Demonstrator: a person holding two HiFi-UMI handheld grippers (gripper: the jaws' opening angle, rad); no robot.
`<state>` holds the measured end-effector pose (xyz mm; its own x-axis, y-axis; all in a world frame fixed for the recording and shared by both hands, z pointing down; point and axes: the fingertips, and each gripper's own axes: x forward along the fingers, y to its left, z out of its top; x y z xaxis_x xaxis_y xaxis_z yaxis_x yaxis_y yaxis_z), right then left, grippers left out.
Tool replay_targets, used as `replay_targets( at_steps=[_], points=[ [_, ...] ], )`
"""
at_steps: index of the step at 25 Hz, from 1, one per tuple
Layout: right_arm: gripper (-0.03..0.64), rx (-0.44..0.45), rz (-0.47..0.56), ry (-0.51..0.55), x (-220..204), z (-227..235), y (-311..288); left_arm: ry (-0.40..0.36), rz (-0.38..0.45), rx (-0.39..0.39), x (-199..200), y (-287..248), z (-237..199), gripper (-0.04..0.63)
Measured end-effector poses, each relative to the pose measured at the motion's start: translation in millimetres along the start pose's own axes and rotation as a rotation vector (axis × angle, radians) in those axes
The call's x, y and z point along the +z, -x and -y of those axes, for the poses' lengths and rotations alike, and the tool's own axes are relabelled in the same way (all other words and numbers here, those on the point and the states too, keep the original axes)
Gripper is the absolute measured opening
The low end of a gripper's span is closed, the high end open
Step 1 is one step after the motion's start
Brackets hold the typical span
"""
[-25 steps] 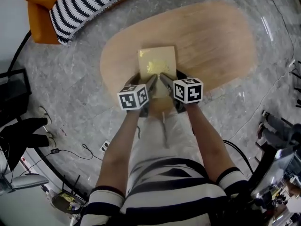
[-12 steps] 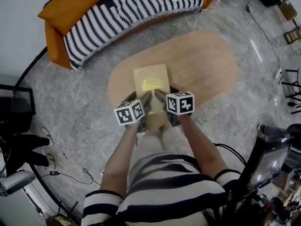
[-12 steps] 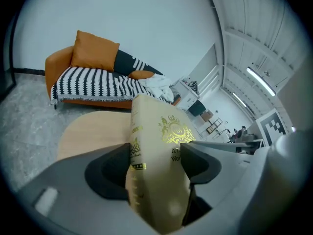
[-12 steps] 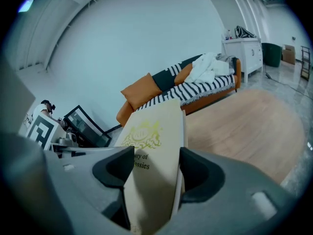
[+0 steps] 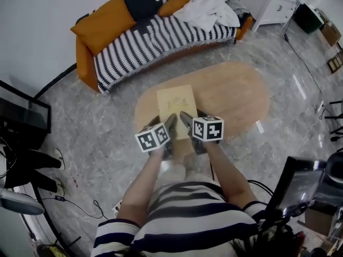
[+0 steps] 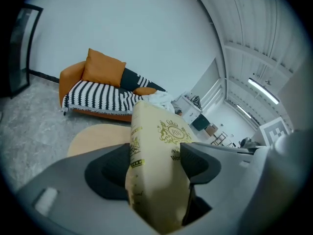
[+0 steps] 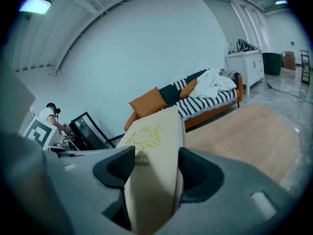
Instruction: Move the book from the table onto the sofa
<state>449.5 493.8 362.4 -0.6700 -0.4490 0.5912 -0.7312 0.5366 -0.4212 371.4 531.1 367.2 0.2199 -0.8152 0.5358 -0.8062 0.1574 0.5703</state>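
Note:
A cream book (image 5: 176, 103) with a gold crest hangs above the oval wooden table (image 5: 236, 95), held at its near end from both sides. My left gripper (image 5: 170, 124) is shut on the book's (image 6: 156, 141) left edge, and its pads (image 6: 110, 173) press on the cover and spine. My right gripper (image 5: 185, 120) is shut on the book's (image 7: 154, 151) right edge, and its jaws have just closed a little further on it. The striped sofa (image 5: 155, 31) with orange ends stands beyond the table.
On the sofa lie an orange cushion (image 5: 104, 23) and a heap of white cloth (image 5: 209, 7). A white cabinet (image 5: 270, 4) stands at the back right, a black frame (image 5: 21, 116) at the left and a dark screen (image 5: 300, 189) at the lower right. The floor is grey marble.
Both grippers have risen with the book, which has left the tabletop. The head view has tilted up, so the whole sofa now shows.

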Motion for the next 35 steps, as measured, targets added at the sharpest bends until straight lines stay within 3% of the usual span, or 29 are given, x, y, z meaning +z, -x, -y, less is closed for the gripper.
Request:
replay_targets(
  at_steps=[18, 21, 26, 35],
  points=[
    [0.270, 0.089, 0.119, 0.104, -4, -78, 72, 0.020, 0.223, 0.056, 0, 110, 22, 0.319],
    [0.270, 0.109, 0.120, 0.108, -12, -90, 68, 0.023, 0.238, 0.075, -2, 121, 11, 0.318],
    [0.267, 0.119, 0.104, 0.150, -17, -114, 62, 0.092, 0.269, 0.081, -3, 139, -10, 0.318],
    [0.262, 0.168, 0.098, 0.168, -21, -202, 19, 0.105, 0.315, 0.120, 35, 194, -83, 0.318]
  ],
)
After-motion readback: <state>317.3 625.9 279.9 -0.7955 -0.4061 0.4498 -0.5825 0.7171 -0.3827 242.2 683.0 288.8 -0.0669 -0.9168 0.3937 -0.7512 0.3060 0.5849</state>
